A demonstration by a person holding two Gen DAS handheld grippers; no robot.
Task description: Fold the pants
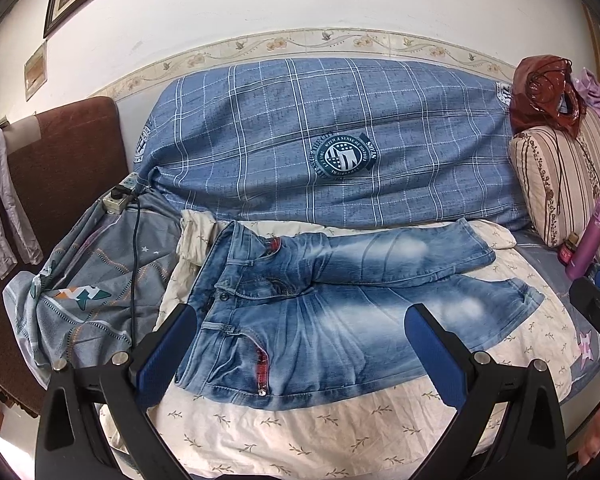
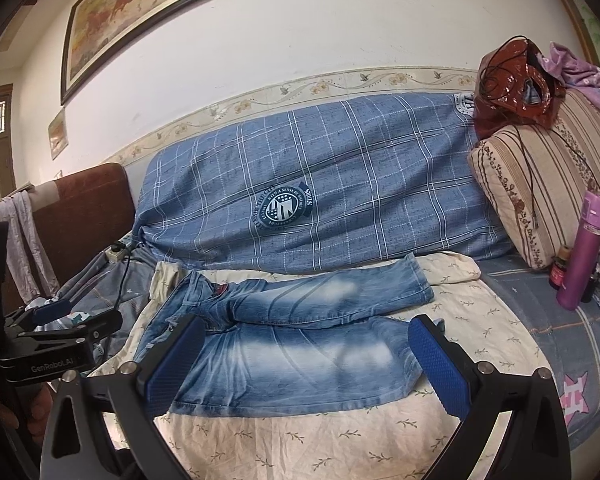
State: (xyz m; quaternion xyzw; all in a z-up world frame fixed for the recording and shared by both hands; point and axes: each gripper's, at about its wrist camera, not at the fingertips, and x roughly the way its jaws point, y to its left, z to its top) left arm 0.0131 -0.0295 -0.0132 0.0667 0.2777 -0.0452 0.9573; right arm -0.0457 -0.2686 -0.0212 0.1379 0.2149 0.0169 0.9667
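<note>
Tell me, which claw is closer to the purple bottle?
Right. The right claw hangs open over the jeans' leg end, the side where the purple bottle stands. The left claw hangs open over the waistband end, farther away.

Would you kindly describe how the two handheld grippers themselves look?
Both the left gripper and the right gripper have black angular frames with silver bolt heads and two fingers faced with blue textured pads. The left gripper's black body carries white "GenRobot.AI" lettering, seen from the right wrist camera.
</note>
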